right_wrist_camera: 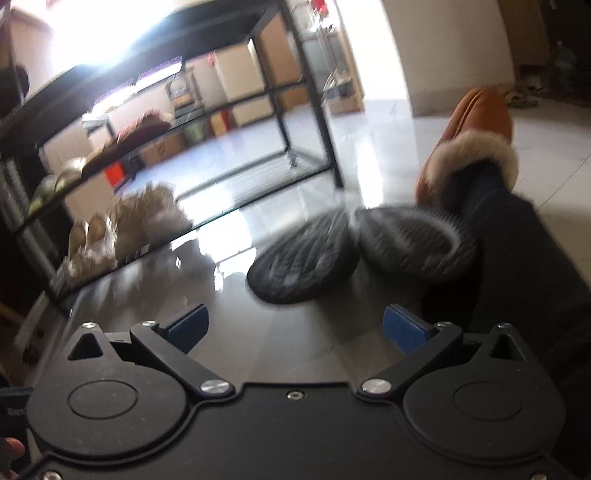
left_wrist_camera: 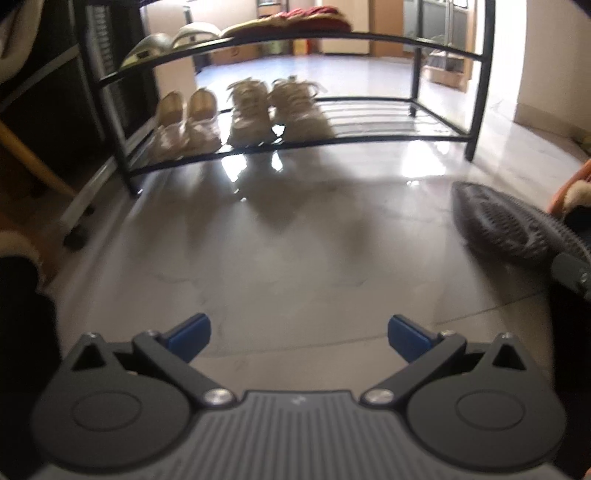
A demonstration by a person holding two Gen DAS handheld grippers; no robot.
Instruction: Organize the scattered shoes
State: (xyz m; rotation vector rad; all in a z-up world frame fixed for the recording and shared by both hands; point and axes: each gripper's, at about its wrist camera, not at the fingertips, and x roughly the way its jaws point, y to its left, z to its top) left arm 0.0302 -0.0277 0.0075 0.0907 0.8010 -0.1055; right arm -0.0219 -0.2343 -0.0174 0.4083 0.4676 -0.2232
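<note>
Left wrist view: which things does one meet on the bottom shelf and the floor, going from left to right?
Beige flats → laced cream sneakers → bare shelf bars → dark slipper on the floor.

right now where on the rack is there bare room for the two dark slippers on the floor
The bottom shelf is bare right of the cream sneakers, out to the rack's right legs. Its left half is crowded: the sneakers and beige flats sit side by side. The upper shelf looks bare right of the red item. The dark slippers lie on open floor.
</note>
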